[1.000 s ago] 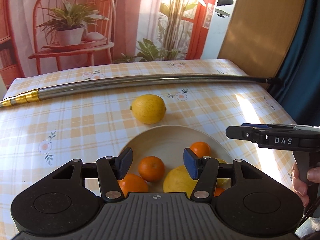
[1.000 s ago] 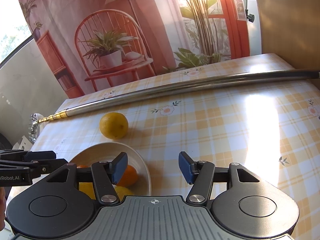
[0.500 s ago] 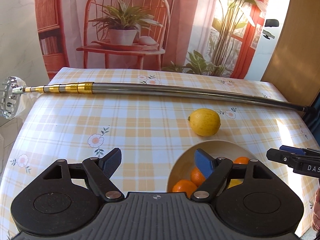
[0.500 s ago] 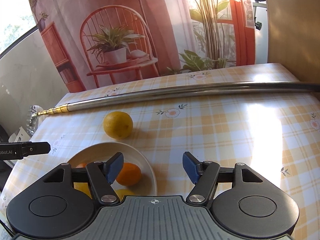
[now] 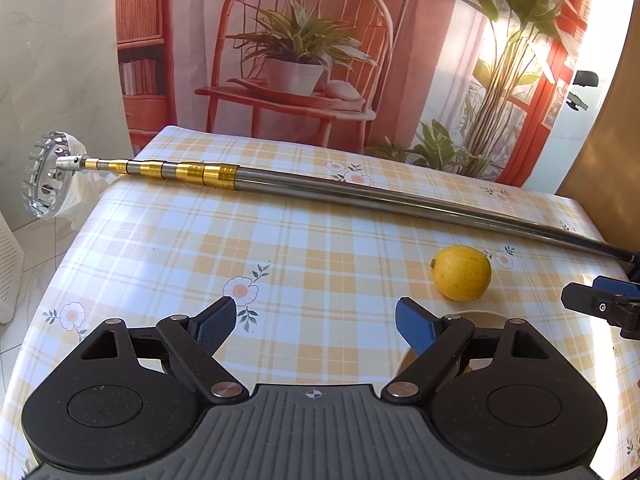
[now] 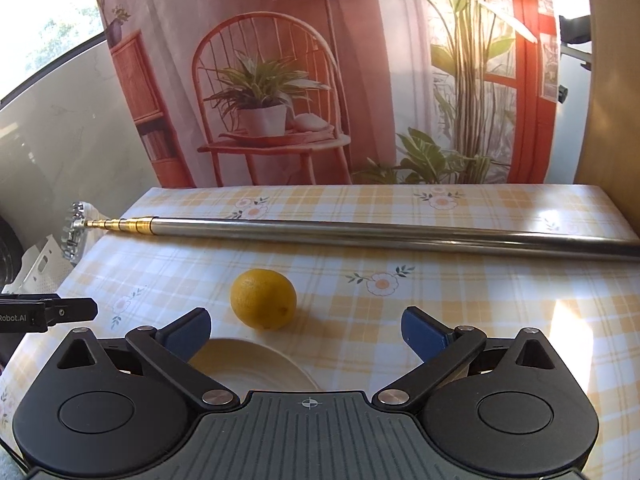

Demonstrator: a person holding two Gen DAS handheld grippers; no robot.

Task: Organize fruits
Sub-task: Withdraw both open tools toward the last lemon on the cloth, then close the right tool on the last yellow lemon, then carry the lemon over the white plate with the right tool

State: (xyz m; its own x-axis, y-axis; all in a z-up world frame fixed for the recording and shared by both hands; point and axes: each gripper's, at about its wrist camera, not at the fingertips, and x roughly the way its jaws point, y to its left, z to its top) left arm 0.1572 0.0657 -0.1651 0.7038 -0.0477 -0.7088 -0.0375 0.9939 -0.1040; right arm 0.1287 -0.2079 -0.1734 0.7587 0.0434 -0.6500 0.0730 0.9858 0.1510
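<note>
A yellow lemon (image 5: 461, 273) lies on the checked tablecloth, just beyond the cream bowl (image 5: 476, 315), whose rim peeks out behind my left gripper's right finger. In the right wrist view the same lemon (image 6: 263, 298) sits a little ahead and left of centre, with the bowl (image 6: 256, 364) near my fingers. My left gripper (image 5: 314, 322) is open over bare cloth, left of the bowl. My right gripper (image 6: 306, 330) is open too, empty, its left finger over the bowl's rim. The fruits in the bowl are hidden.
A long telescopic metal pole (image 5: 360, 196) with gold rings and a toothed picker head (image 5: 46, 176) lies across the far table; the pole (image 6: 360, 232) shows in the right wrist view too. A printed backdrop stands behind. The table edge (image 5: 52, 276) drops at the left.
Both grippers have opened wider. My left gripper has swung left, away from the bowl, so the oranges dropped out of view. My right view moved closer to the lemon.
</note>
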